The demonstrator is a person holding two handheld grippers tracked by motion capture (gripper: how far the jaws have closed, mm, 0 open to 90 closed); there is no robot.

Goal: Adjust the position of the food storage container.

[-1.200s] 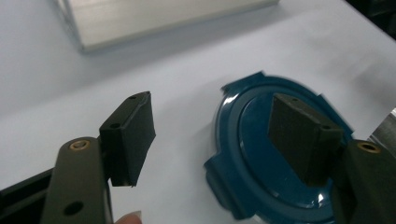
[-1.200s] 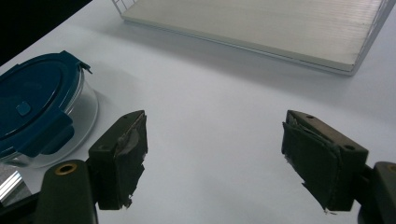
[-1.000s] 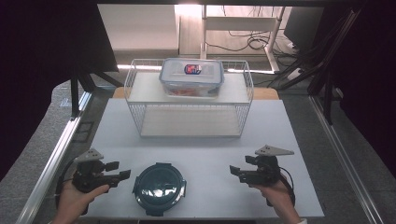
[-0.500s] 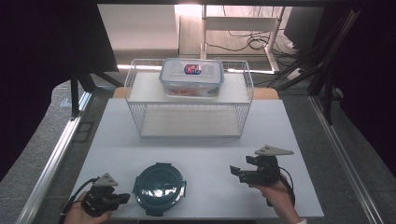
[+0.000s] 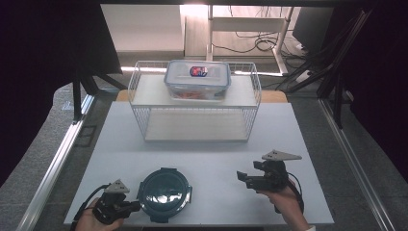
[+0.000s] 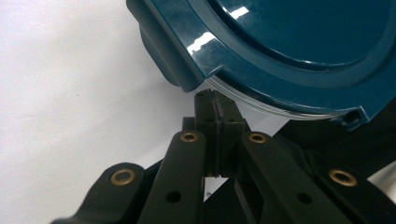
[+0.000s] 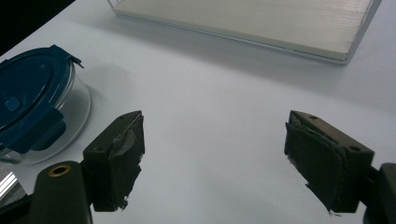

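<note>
the round container point(image 5: 164, 194) with the dark teal lid sits on the white table point(image 5: 207, 159) near its near edge, left of centre. the left claw point(image 5: 136, 205) lies low at the near left corner of the table, its tips right at the container's left rim. in the left gripper view its two pads point(image 6: 215, 122) stand pressed flat together with nothing between them, just under the lid's edge beside one of its latch tabs; the jaws have just been closing and are now fully closed on nothing. whether the tips actually touch the rim i cannot tell.

the right claw point(image 5: 242, 178) hovers over the near right part of the table, well apart from the container and pointing left toward it. in the right gripper view its pads point(image 7: 122, 154) stand wide apart with only bare table between them, so it holds nothing.

farther back stands a white wire rack point(image 5: 195, 103), and on its upper shelf a rectangular lidded box point(image 5: 197, 79).
</note>
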